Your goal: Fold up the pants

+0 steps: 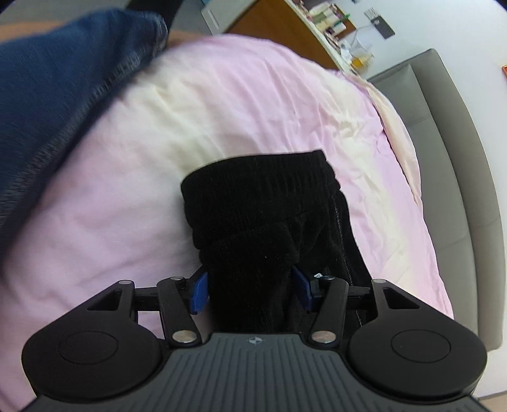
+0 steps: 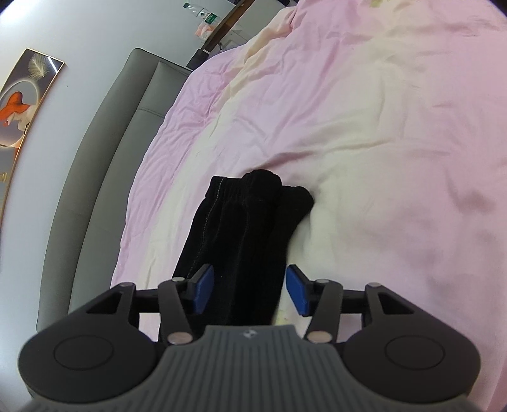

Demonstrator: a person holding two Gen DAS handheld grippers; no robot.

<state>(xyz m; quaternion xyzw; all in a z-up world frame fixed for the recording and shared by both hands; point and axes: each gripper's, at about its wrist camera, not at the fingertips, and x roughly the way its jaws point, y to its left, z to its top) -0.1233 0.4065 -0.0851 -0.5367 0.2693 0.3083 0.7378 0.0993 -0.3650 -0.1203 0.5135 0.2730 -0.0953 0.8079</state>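
Black pants (image 1: 269, 215) lie folded into a narrow bundle on a pink and cream bed cover (image 1: 221, 104). In the left wrist view the elastic waistband is at the far end. My left gripper (image 1: 250, 290) has its blue pads on both sides of a raised fold of the pants, pressed against the cloth. In the right wrist view the pants (image 2: 240, 241) stretch away from my right gripper (image 2: 250, 293). Its blue pads stand apart on either side of the near end, with a gap showing at the right pad.
A grey padded headboard (image 1: 453, 177) borders the bed, also in the right wrist view (image 2: 104, 152). A blue sleeve (image 1: 63, 95) fills the upper left of the left wrist view. A shelf with books (image 1: 329, 22) stands behind. A framed picture (image 2: 22, 95) hangs on the wall.
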